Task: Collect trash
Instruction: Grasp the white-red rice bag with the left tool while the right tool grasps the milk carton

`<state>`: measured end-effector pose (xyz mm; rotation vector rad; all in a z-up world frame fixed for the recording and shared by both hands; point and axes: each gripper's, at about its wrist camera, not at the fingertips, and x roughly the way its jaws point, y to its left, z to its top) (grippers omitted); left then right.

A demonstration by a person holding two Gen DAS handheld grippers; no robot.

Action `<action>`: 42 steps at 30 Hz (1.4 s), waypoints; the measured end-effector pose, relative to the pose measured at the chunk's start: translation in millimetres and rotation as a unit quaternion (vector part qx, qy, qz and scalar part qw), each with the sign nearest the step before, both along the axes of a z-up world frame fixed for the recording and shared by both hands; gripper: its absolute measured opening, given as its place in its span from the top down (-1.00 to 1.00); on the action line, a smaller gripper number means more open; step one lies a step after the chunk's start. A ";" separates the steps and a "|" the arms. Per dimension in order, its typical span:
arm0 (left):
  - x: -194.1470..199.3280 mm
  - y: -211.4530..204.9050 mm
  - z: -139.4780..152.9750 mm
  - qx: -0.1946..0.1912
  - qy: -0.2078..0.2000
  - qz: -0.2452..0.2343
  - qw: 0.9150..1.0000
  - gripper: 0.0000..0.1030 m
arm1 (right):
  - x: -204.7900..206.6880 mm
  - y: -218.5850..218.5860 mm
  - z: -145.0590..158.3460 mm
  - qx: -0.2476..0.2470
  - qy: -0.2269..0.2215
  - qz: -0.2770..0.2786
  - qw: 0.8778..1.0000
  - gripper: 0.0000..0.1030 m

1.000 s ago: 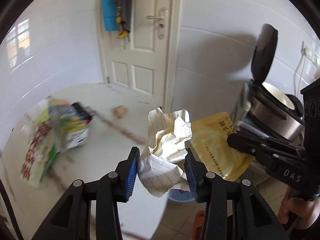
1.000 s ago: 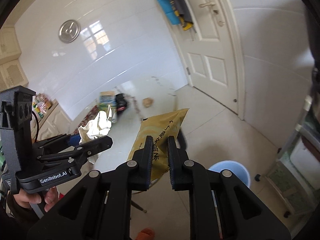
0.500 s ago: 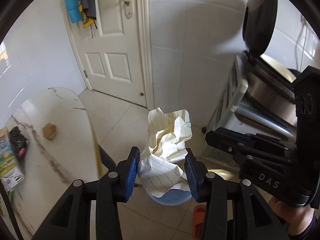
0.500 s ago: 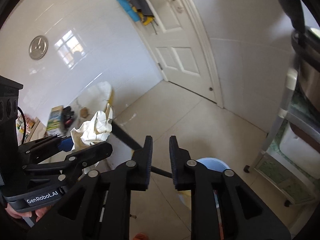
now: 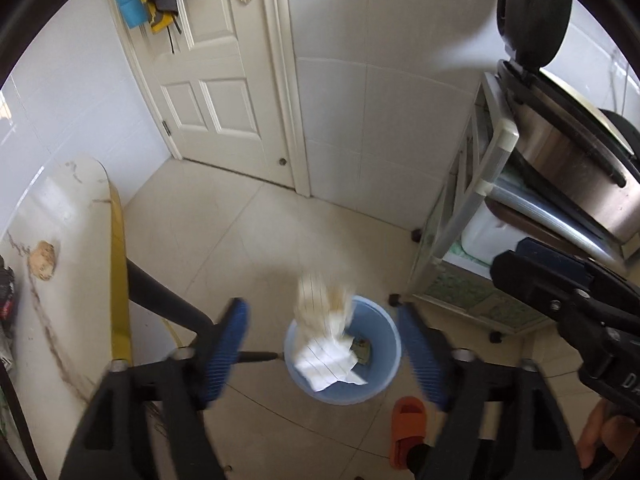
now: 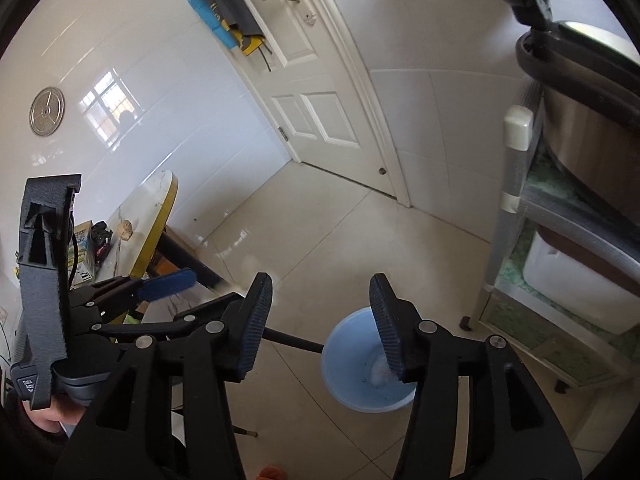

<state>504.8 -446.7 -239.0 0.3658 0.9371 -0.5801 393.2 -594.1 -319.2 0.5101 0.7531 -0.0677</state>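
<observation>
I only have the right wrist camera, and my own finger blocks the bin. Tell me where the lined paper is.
Observer: The lined paper is over the blue bin. Its lower part is inside and its blurred top is above the rim.
Operator: Report the left gripper.
Observer: The left gripper is above the bin with its jaws opening. Neither pad touches the paper.
Operator: Check what else is in there.
Observer: A yellowish scrap lies on the bin's floor beside the paper. It is too small to identify.
</observation>
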 end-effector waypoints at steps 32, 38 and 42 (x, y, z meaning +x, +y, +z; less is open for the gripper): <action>-136.2 315.6 122.9 -0.089 -0.155 0.190 0.965 -0.99 | 1.8 223.3 142.1 -0.100 -0.104 0.145 0.979 -0.62; -96.0 375.2 96.6 -0.072 -0.108 0.254 0.958 -0.98 | 45.3 272.4 122.9 -0.092 -0.074 0.185 0.976 -0.62; -68.7 395.2 78.7 -0.081 -0.066 0.268 0.958 -0.95 | 75.1 292.9 104.7 -0.083 -0.048 0.204 0.974 -0.62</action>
